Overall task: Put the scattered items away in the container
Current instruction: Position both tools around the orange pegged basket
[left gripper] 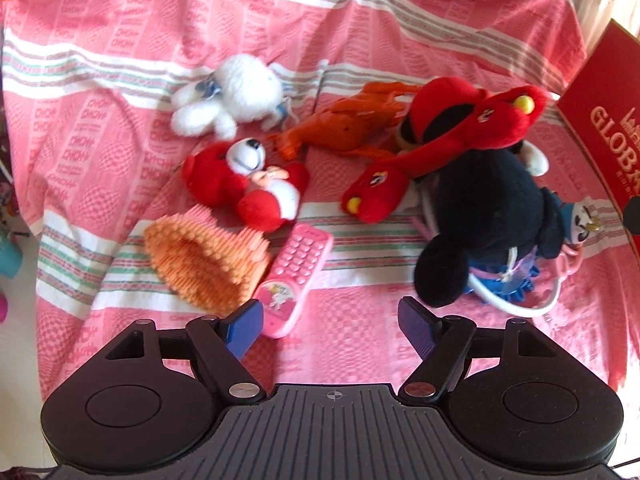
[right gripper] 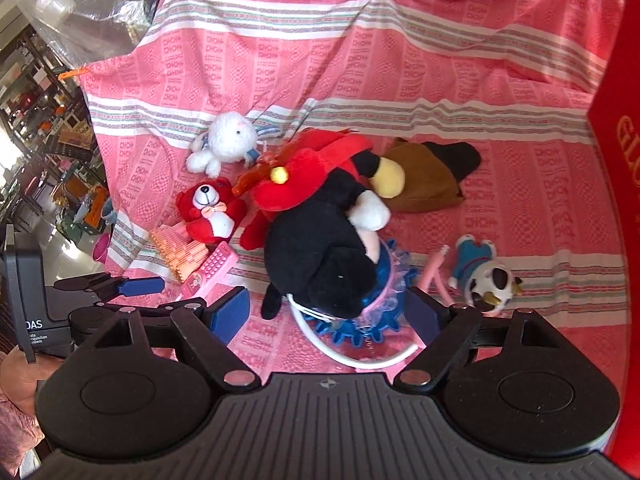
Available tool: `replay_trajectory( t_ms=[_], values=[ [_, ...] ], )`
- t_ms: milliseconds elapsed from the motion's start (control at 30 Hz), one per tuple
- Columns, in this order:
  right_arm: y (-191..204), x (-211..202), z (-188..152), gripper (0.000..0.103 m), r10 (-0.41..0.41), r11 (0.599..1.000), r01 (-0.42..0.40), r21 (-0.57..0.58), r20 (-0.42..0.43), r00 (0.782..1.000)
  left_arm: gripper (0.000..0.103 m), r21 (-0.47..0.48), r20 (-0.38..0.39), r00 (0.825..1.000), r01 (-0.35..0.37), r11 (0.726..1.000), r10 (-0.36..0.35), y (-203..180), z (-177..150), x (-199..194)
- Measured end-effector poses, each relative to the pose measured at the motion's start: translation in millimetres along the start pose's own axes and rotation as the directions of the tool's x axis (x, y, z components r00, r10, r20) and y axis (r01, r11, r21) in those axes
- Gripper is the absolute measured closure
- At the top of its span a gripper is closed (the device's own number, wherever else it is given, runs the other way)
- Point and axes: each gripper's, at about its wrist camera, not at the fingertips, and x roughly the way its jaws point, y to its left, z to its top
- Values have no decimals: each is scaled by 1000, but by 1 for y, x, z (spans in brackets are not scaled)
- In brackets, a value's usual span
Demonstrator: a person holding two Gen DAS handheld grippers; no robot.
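Readable stuff: the red box on the right says "GLOB", cut off at the edge. The pink cloth has "CHOW" woven in rows, mirrored in places. The left gripper's black housing shows "DAS".

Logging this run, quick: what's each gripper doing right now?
Left gripper: open, holding nothing, above the pink toy phone.
Right gripper: open, holding nothing, jaws either side of the black plush.
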Motion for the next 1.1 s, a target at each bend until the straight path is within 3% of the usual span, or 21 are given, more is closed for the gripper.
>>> replay_trajectory(
  t_ms=[267, 367, 633, 1100],
  values=[
    [51, 52, 14, 21, 92, 994, -95, -60, -54, 994, 22, -31, -21, 1000, 7, 999, -7, 52, -16, 18],
    [64, 72, 14, 30, 87, 993, -93, -74, -87, 992, 24, -41, -26, 999, 28, 999, -30, 64, -21, 26],
    [87, 108, 15, 40, 79, 992, -91, -83, -139, 987, 25, -85, 5, 998, 59, 995, -59, 93, -18, 31],
    [161, 180, 19, 44, 106, 951, -162, -264, -215, 971, 28, -71, 15, 996, -83, 994, 85, 144, -15, 33]
  ],
)
